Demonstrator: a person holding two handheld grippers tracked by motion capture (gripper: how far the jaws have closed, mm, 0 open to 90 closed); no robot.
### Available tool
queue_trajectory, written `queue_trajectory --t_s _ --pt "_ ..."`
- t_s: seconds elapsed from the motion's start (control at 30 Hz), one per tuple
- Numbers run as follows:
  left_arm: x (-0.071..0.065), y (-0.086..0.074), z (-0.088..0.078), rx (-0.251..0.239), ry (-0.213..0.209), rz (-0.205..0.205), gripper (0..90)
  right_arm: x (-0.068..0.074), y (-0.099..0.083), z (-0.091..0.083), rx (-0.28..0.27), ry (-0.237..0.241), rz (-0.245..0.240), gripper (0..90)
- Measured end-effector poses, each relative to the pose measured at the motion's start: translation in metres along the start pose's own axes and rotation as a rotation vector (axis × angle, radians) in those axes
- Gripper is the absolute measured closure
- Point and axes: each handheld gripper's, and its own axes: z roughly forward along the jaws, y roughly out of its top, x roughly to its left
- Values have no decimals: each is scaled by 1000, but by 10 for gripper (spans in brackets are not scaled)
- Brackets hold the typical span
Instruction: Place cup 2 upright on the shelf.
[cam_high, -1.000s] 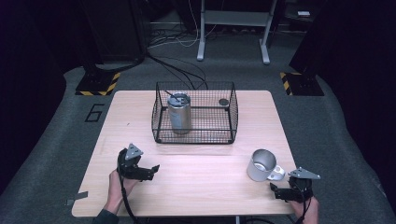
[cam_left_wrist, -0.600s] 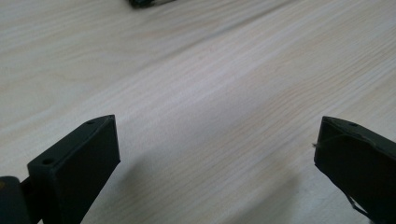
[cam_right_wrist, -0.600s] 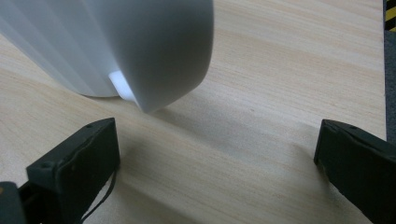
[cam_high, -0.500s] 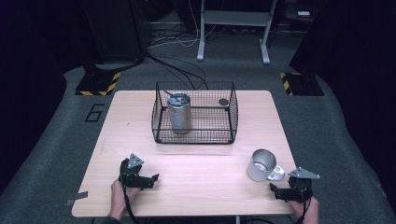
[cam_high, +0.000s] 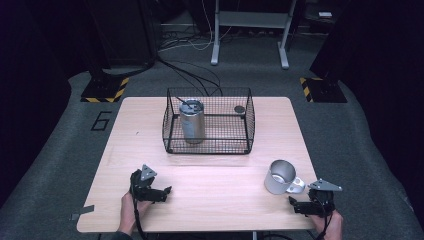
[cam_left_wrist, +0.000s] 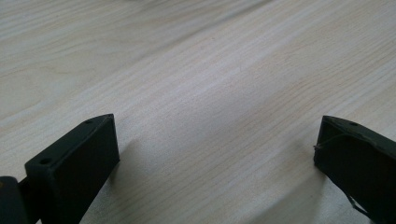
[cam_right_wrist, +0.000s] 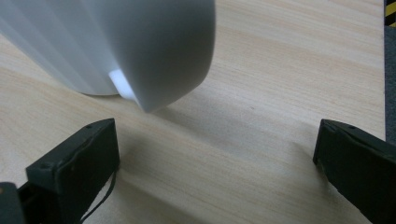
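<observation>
Steel, brushed and shiny: the mug (cam_high: 281, 176) stands upright near the tabletop's (cam_high: 215, 200) front right corner, mouth up, its handle turned toward the right edge. The right gripper (cam_high: 299, 205) lies low at the front edge just beside it, jaws spread wide and empty; in the right gripper view the mug's rounded wall (cam_right_wrist: 116, 46) looms close above and left of the gap, not between the jaws. The left gripper (cam_high: 162, 191) rests near the front left corner, well apart from everything, jaws likewise spread over bare wood. Toward the back edge stands a black wire basket (cam_high: 247, 120) holding a metal can (cam_high: 192, 121) at its left end and a small dark disc (cam_high: 239, 109) at its back right.

This looks like the approach to the mug, no grasp made. The next move calls for the right gripper to swing left and forward until the handle or rim sits squarely between the jaws, then close.
</observation>
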Motion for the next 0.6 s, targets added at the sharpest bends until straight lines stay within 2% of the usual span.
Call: queue_trajectory --t_s 0.03,0.1,0.2,0.23,0.47,0.5,0.6 --pt "0 0 0 5 -1 6 0 1 0 0 2 2 6 0" --pt "-2 0 1 -6 2 -24 0 1 0 -1 10 10 -10 0" --pt "-1 1 0 13 -9 -13 0 2 -1 -5 -4 41 6 1" --pt "-1 1 0 12 -8 -13 0 2 -2 -6 -9 44 -3 2" --pt "-1 1 0 5 -1 -11 1 3 2 -22 -27 62 13 0" --pt "-2 1 1 -3 1 -22 2 3 3 -25 -30 67 14 0" --pt "-2 1 1 2 1 -16 2 4 9 -34 -41 74 -4 0"
